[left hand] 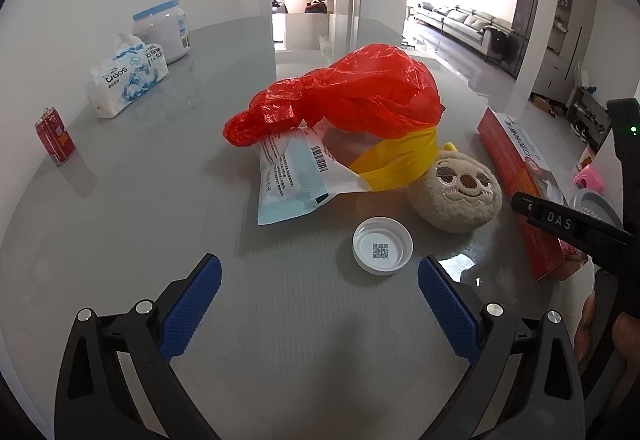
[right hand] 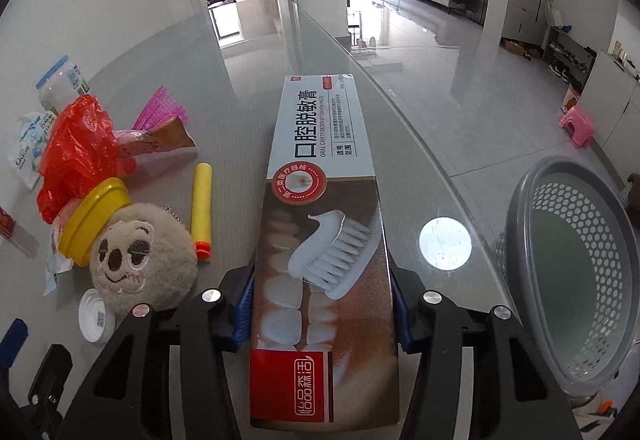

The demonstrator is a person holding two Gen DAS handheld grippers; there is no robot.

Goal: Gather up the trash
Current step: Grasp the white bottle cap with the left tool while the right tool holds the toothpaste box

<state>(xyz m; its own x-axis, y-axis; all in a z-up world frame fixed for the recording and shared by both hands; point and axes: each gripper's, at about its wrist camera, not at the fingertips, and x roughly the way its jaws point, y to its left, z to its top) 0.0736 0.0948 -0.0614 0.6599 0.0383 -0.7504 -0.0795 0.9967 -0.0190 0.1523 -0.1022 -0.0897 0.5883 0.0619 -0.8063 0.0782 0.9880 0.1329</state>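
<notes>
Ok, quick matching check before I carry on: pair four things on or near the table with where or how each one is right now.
Things:
1. toothpaste box
2. white cap
3. grey basket
4. red can

States:
A. upright, far left on the table
B. clamped in the right gripper
C. ahead of the open left gripper
D. beyond the table edge

Pairs: 1-B, 2-C, 3-D, 4-A

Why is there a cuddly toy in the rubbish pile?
That looks odd: the plush toy lies among litter, touching the yellow lid beside the red plastic bag. It looks undamaged, unlike real trash.
</notes>
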